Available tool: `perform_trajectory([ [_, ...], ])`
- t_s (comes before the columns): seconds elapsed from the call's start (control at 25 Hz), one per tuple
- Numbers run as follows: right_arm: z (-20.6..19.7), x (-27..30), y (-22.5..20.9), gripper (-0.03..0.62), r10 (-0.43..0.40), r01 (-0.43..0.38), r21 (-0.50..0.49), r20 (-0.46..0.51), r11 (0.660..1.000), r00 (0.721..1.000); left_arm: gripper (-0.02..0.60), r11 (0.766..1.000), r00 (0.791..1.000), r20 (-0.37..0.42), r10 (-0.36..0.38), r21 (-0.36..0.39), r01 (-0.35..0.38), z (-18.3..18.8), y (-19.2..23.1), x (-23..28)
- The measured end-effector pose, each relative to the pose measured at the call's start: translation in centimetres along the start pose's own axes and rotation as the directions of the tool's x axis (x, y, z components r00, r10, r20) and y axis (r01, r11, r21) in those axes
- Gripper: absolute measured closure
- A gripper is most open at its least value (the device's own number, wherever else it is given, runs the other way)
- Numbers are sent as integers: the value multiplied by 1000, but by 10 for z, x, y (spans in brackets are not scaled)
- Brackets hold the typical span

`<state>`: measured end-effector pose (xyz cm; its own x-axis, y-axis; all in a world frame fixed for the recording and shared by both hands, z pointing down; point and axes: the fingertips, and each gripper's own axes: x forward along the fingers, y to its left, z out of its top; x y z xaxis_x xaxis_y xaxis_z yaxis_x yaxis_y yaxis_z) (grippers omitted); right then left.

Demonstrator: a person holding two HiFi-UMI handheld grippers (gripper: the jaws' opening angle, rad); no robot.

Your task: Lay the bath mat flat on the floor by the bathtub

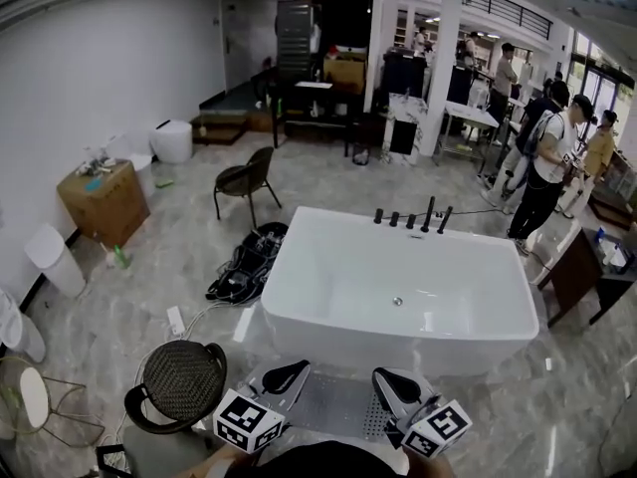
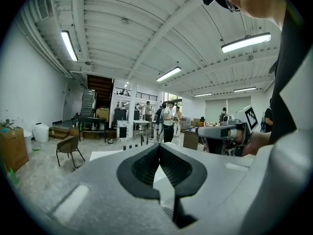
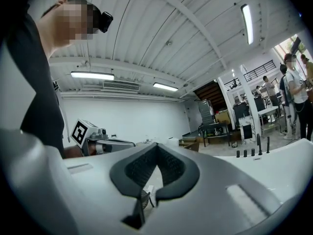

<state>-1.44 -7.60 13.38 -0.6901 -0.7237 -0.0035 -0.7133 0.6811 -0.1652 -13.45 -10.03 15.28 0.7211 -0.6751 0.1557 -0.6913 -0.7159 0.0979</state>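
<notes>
Head view shows the left claw (image 1: 289, 374) and right claw (image 1: 391, 382) pinched shut on the grey perforated bath mat (image 1: 336, 406), held above the floor (image 1: 567, 406) beside the white rectangular bathtub (image 1: 398, 297); a slipping corner could fold it.

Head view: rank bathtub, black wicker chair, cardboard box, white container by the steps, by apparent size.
1. bathtub, clearly largest.
2-3. black wicker chair and cardboard box look about alike; the chair is nearer the camera, so unranked.
4. white container, smallest, also farthest.
</notes>
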Motion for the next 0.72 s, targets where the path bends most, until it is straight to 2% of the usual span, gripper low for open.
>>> perform_trajectory([
  [0.2,-3,-4,0,594,-6,6,-5,-7,1000,1000,575,1000,1000,1,-13,-10,13,-4,-7,3],
  [0.72,-4,-8,6,594,-18,18,-1,-2,1000,1000,575,999,999,-2,-33,24,33,-2,-17,3],
])
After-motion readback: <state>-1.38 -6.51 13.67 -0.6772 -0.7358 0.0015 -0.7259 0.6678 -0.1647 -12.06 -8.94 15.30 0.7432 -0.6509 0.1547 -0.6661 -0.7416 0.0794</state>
